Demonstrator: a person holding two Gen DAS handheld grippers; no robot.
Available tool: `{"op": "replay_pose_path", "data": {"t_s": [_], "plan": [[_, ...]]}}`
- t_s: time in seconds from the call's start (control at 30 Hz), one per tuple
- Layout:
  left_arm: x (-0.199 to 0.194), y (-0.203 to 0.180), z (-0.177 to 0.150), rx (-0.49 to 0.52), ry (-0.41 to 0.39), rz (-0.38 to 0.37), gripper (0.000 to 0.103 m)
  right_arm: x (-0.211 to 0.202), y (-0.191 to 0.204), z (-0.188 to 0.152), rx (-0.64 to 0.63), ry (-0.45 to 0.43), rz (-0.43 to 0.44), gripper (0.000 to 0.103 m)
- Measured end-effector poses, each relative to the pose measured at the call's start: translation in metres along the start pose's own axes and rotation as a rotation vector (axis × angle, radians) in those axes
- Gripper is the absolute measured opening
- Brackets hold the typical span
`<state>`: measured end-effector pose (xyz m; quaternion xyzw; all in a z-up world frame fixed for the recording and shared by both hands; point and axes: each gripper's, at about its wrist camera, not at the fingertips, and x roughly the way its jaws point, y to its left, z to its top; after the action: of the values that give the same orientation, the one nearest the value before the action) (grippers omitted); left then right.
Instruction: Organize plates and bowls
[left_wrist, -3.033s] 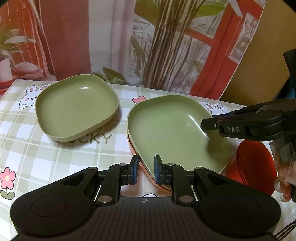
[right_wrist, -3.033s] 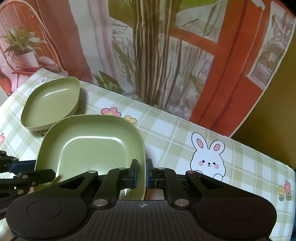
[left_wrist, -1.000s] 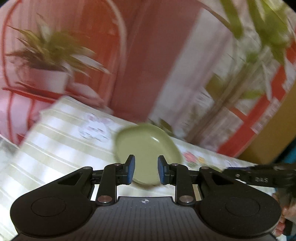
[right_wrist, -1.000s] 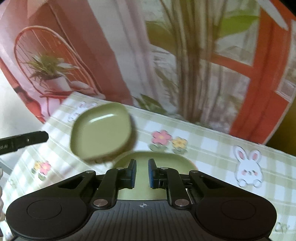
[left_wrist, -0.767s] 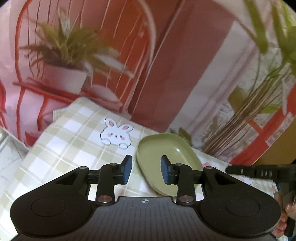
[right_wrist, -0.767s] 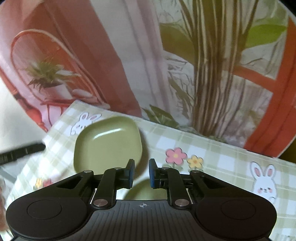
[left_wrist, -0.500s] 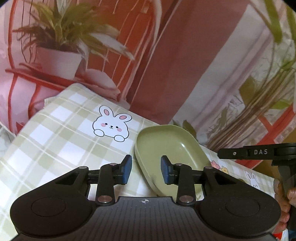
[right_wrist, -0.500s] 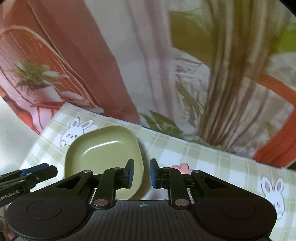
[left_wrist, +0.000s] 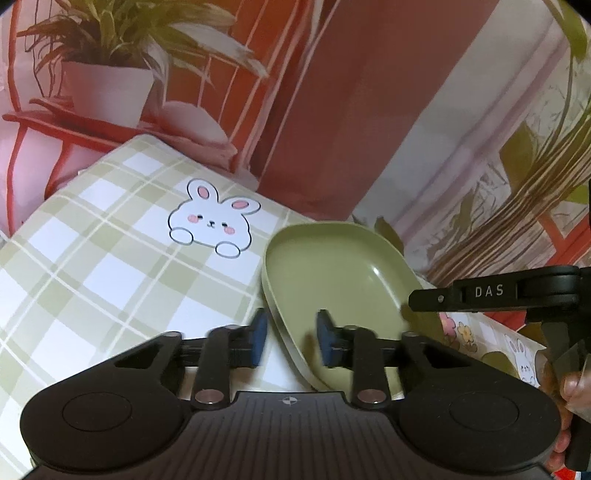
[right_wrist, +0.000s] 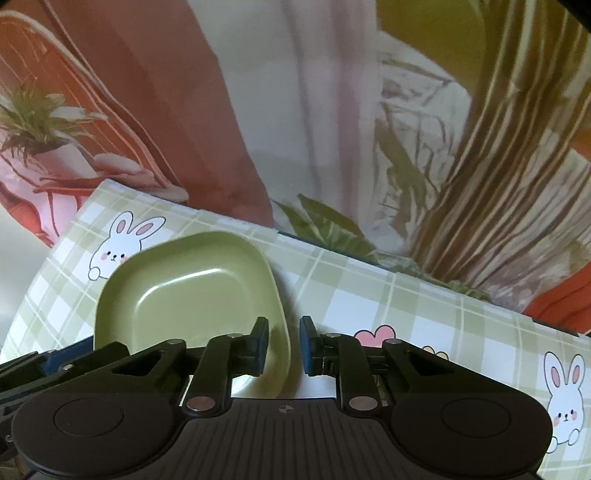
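A small green square plate (left_wrist: 340, 284) lies on the checked tablecloth; it also shows in the right wrist view (right_wrist: 188, 299). My left gripper (left_wrist: 289, 341) is open, and its two pads stand on either side of the plate's near left rim. My right gripper (right_wrist: 283, 345) is open and empty, with the plate's right rim just left of its gap. The right gripper's finger (left_wrist: 491, 295) reaches in from the right over the plate's far side. The left gripper's tip (right_wrist: 55, 360) shows at the plate's left edge.
The checked tablecloth (left_wrist: 92, 266) has rabbit and flower prints. A printed backdrop (right_wrist: 295, 110) with plants and red frames hangs right behind the table's far edge. The table's left edge drops off near the rabbit print (right_wrist: 122, 240).
Both grippers have swung left from the large green plate to the small green plate. The left gripper has closed in so its pads straddle the rim. The right gripper has opened a little wider.
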<state>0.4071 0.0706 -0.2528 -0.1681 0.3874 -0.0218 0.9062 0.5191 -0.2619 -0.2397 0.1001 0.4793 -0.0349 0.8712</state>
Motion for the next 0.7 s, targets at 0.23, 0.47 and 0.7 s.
{"op": "replay_pose_path", "data": {"t_s": [0.23,0.47,0.7], "plan": [[-0.009,0.002,-0.003,-0.006,0.01,0.001,0.015,-0.012,0.002,-0.006,0.008,0.008,0.011,0.011],[-0.048,-0.015,0.005,0.043,-0.024,0.013,0.015,-0.054,0.006,-0.009,-0.005,-0.038,0.041,0.01],[-0.085,-0.053,0.007,0.108,-0.059,0.015,0.016,-0.102,-0.011,-0.021,0.014,-0.091,0.049,0.011]]}}
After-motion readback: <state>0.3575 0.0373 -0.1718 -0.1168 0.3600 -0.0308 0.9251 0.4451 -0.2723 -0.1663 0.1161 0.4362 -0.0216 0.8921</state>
